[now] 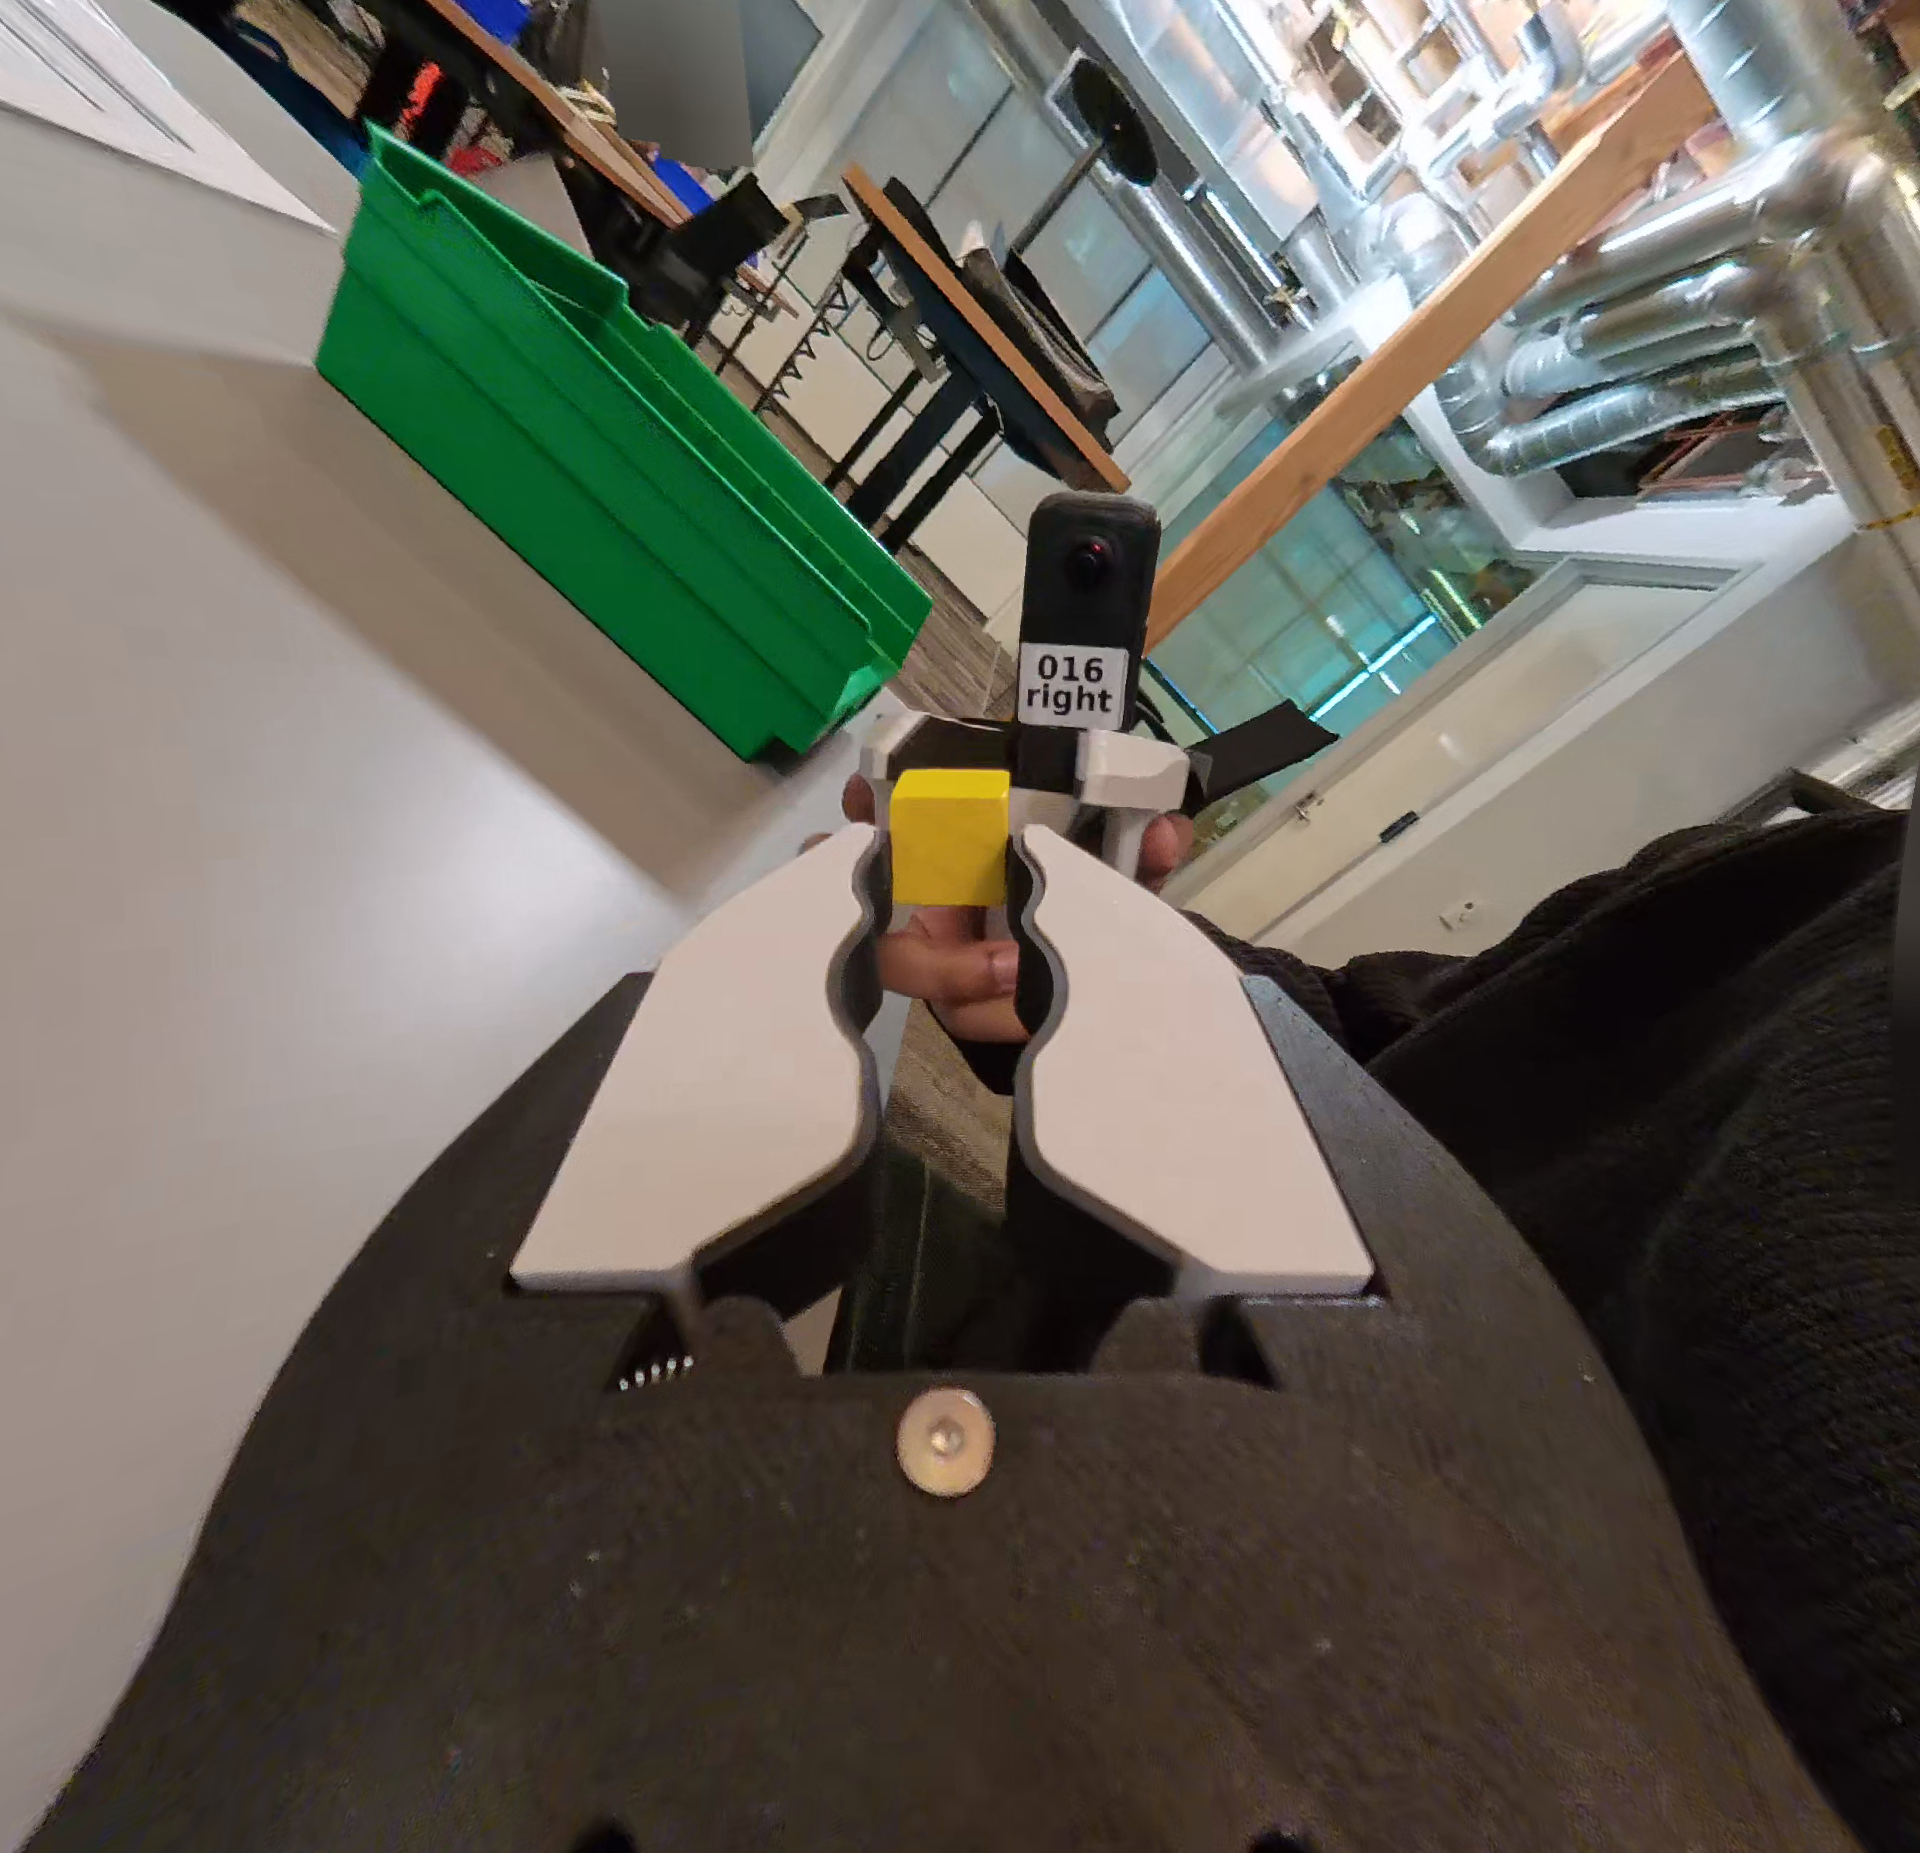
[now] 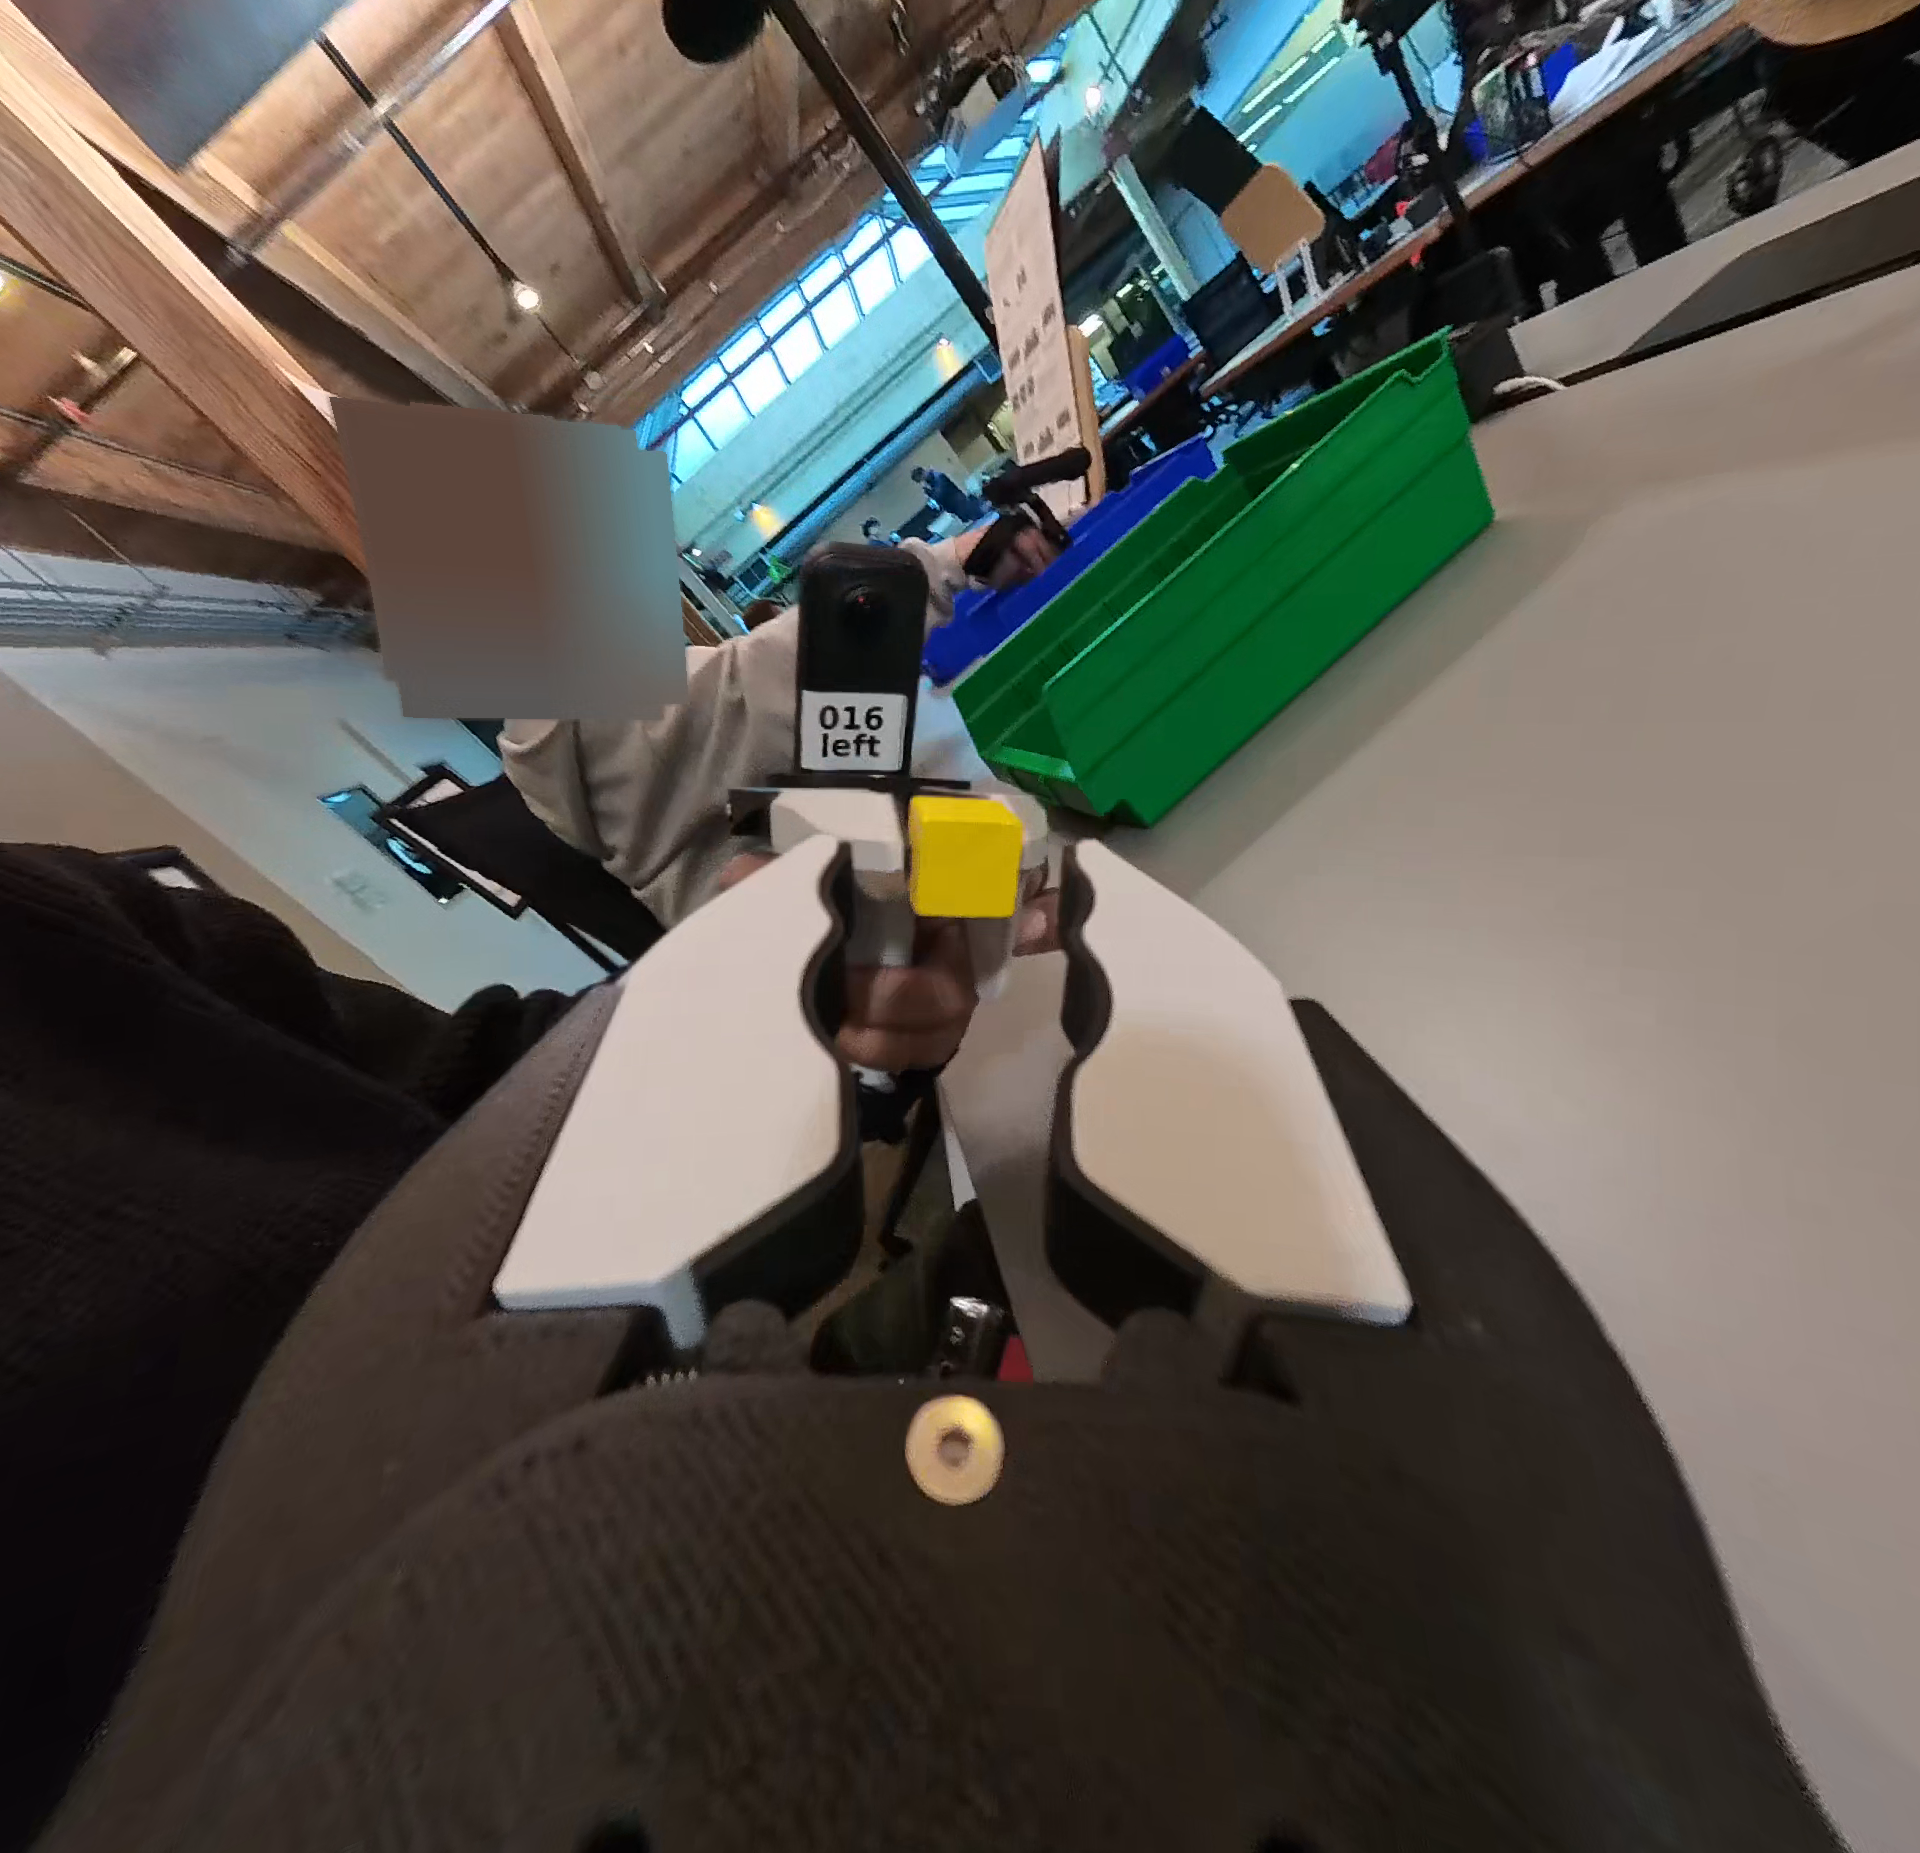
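**Left gripper** (image 1: pixel 948 868): jaws drawn in narrow, both white fingertips pressed against the sides of the yellow block (image 1: pixel 951 837). The block is held in the air, above the near edge of the table (image 1: pixel 208 868).

**Yellow block**: roughly cube-shaped, so no long axis can be made out. It sits level, with one flat face turned to each wrist camera and its top face showing. No print is visible on it.

**Right gripper** (image 2: pixel 951 873): jaws parted wider than the block. Its tips stand either side of the block with a gap on each side, gripping nothing. The two grippers point straight at each other, tip to tip.

**Cameras**: a black camera (image 1: pixel 1091 577) stands upright on the right gripper and bears a white label (image 1: pixel 1070 683) with black print. A second black camera (image 2: pixel 860 619) stands on the left gripper with a second white label (image 2: pixel 850 731).

**Hands**: the right hand (image 1: pixel 956 972) and the left hand (image 2: pixel 904 1014) are each partly hidden behind fingers and block. A dark knitted sleeve (image 1: pixel 1662 1076) is cut off at the frame edge.

**Table items**: a green bin (image 1: pixel 582 432) lies well apart from the block, its inside hidden from both views. A blue bin (image 2: pixel 1049 577) sits just behind it, mostly covered.

**Background**:
- A person in a pale top (image 2: pixel 665 785).
- A board (image 2: pixel 1029 317) with marks too small to read.
- Silver pipes (image 1: pixel 1662 297).
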Available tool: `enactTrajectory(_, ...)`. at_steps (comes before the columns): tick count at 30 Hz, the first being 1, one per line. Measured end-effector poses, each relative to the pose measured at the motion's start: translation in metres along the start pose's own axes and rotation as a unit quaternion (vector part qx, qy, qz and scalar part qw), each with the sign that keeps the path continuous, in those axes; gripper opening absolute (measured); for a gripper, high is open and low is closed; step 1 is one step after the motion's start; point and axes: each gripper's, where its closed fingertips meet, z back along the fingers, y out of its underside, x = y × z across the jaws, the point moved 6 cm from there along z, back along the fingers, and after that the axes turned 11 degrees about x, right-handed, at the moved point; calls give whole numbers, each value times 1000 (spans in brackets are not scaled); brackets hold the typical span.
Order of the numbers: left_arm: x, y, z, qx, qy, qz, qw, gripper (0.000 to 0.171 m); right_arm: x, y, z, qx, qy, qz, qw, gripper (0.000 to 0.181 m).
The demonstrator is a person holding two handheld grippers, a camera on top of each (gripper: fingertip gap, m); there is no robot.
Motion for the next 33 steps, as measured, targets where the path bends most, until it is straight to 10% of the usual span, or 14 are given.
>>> enactTrajectory(33, 24, 6, 14, -11, 49, 84, 995, 21, -27, 18, -8, 63, 16, -88, 994, 31)
